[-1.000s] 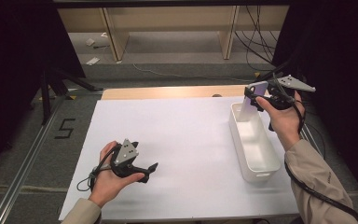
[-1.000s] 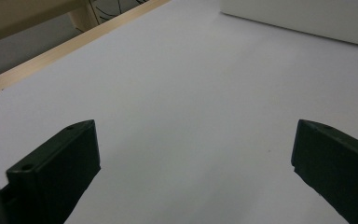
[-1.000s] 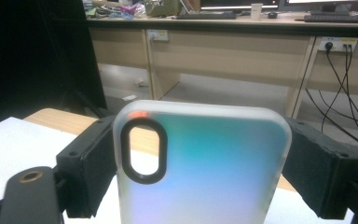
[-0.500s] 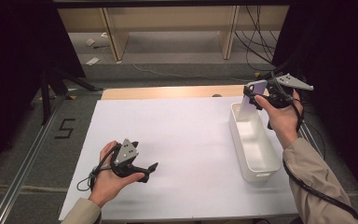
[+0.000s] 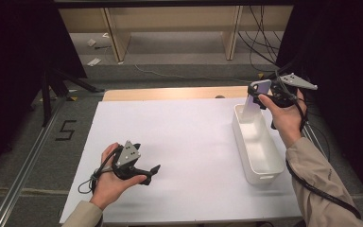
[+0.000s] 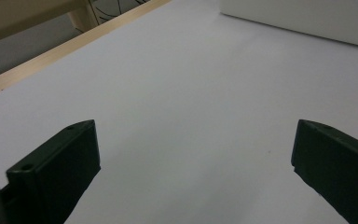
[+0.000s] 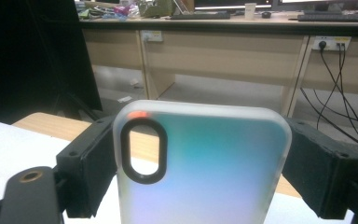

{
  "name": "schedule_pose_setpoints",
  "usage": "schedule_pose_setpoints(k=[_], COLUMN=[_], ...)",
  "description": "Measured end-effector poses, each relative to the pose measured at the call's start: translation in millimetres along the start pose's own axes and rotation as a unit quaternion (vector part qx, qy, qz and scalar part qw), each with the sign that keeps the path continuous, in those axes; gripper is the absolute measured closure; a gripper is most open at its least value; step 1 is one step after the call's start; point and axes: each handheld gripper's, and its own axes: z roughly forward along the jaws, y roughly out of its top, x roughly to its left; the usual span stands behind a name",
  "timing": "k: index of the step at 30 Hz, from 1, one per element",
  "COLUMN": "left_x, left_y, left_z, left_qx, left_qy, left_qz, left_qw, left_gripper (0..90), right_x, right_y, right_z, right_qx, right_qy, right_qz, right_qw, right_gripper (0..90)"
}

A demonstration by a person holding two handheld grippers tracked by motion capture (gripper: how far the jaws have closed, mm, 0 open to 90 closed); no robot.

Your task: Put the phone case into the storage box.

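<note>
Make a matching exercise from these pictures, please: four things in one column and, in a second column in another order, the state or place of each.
Things:
1. left gripper
2. right gripper
3. phone case
4. white bin

States or places:
A. stands on the right part of the table
B. open, holding nothing, low over the white table
C. clamped between two black jaws, above the bin's far end
D. shut on a thing, raised above the table

Pairs: 1-B, 2-D, 3-C, 4-A

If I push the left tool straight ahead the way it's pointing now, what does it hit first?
Probably the white bin. The left tool is open and empty, with bare white table ahead, and the bin's side wall crosses the far end of that line. How far off is unclear.
</note>
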Motion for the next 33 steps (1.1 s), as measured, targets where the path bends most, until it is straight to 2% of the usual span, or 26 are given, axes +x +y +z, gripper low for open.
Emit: schedule_pose_setpoints(k=[33], left_x=[0.4], left_y=[-0.3], left_z=[0.1], left_qx=[0.001], left_qy=[0.001], left_qz=[0.001], left_qw=[1.0], left_gripper=[0.2], right_x=[-2.5], right_y=[-1.8], right_z=[12.7], right_qx=[0.005], right_qy=[-0.007], right_qz=[-0.003], right_qw=[1.0], right_gripper=[17.8])
